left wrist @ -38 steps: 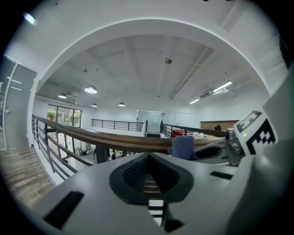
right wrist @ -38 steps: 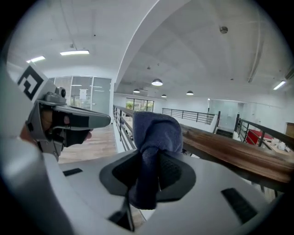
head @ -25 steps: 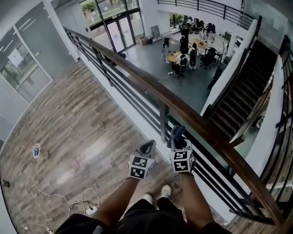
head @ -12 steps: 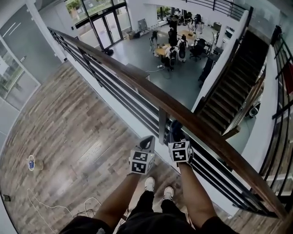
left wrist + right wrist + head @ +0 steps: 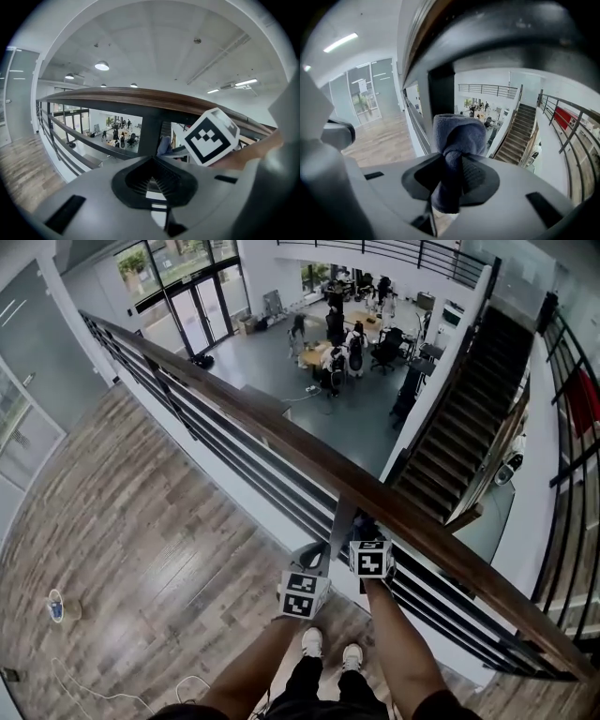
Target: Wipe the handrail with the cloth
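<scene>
The long wooden handrail (image 5: 281,435) runs diagonally across the mezzanine, with the plank floor (image 5: 141,512) on the person's side and an open drop to the lower hall (image 5: 366,409) on the other. No wiping seems to have begun: this looks like the approach, with the cloth brought close under the rail but not laid on its top.

The rail's top looks bare in both directions, so there is ample room for a long stroke. The horizontal bars (image 5: 253,470) below it and the dark post (image 5: 339,521) close to the grippers leave less space underneath.

The right hand-held gripper (image 5: 452,178) is clamped on the blue cloth (image 5: 457,136), which stands bunched above the jaws just beside the post and below the rail's underside. The left hand-held gripper (image 5: 152,176) has its jaws together on nothing and sits just beside the right one.

The next move probably calls for lifting the cloth over the near edge and pressing it flat on top. A loosened grip past that edge could send the cloth down to the hall.
</scene>
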Motion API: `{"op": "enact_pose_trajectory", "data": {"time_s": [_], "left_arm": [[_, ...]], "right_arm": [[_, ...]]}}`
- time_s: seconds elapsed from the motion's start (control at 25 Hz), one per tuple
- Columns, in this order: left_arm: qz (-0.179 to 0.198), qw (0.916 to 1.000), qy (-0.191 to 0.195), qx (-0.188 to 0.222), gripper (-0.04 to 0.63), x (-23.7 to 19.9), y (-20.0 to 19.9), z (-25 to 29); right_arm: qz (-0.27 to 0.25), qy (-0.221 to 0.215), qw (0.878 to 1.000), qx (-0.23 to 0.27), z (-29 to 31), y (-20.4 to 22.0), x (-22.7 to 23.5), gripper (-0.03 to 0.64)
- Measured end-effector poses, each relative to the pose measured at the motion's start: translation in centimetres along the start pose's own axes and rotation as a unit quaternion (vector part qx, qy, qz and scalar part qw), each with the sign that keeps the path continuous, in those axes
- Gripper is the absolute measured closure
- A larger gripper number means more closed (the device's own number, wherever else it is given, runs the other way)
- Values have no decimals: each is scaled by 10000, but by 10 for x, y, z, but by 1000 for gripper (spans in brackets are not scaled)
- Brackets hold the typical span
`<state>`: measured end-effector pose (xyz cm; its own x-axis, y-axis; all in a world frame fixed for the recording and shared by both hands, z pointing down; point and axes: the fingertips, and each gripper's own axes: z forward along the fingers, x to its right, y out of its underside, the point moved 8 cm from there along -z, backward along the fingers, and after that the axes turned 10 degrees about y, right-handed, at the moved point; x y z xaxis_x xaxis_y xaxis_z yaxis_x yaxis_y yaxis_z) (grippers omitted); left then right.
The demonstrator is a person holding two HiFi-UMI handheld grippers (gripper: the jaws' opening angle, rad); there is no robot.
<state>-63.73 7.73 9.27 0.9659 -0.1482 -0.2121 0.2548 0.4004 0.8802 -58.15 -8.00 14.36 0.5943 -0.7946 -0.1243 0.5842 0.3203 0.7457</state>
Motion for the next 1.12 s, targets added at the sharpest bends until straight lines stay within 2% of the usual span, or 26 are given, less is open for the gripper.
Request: {"op": "enact_pose_trajectory", "data": {"time_s": [0.24,0.48,0.68,1.12], "left_arm": [[201,9993,292,-129,597,-7,8,8],[131,9981,519,-312,597,6,20,16],[96,9952,858,-469,597,31,26,23],[433,9870,1377,-704,597,102,31,45]], "right_arm": [[144,204,9996,-154,7,7,2,518],[328,357,9987,-164,-2,21,22,518],[391,540,9976,-191,-12,44,53,518],[694,879,9935,-207,-63,90,118,520]]}}
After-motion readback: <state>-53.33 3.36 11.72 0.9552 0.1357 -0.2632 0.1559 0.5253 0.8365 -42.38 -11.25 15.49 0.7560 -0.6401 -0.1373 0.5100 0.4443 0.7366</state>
